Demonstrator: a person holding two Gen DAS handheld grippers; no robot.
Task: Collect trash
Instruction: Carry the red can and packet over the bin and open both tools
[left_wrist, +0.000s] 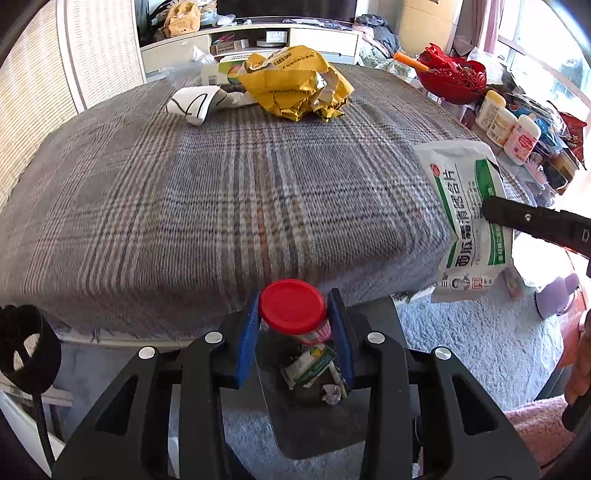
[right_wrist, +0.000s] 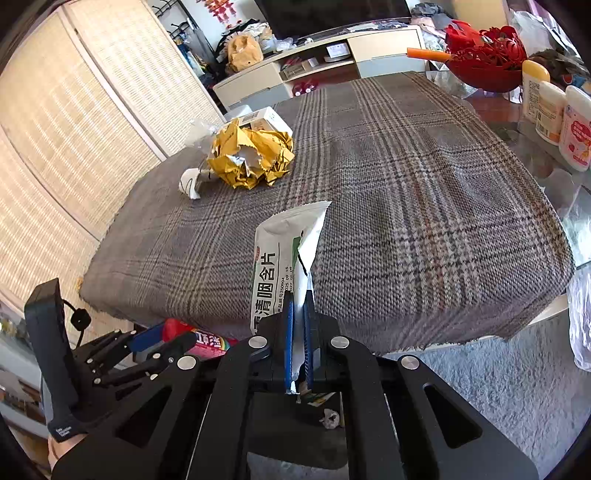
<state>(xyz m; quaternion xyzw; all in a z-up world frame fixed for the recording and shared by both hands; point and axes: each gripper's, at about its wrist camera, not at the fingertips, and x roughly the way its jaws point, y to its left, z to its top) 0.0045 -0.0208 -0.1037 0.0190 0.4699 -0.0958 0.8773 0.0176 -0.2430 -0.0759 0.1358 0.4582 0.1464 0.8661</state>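
Left gripper (left_wrist: 293, 314): blue pads pressed on a red-capped bottle (left_wrist: 293, 305), held past the near edge of the plaid-covered table (left_wrist: 207, 177), above a dark bin (left_wrist: 314, 417) already holding scraps.

Right gripper (right_wrist: 298, 332): fully closed on a white-green sachet (right_wrist: 284, 254), also above the bin.

Remaining: crumpled yellow wrapper (left_wrist: 295, 83), far side.

Risks: the smooth round bottle may slip sideways; the limp sachet, released off-centre, may miss the bin.

left wrist: over table edge | right wrist: likewise | shared: plaid tablecloth (left_wrist: 221, 184)
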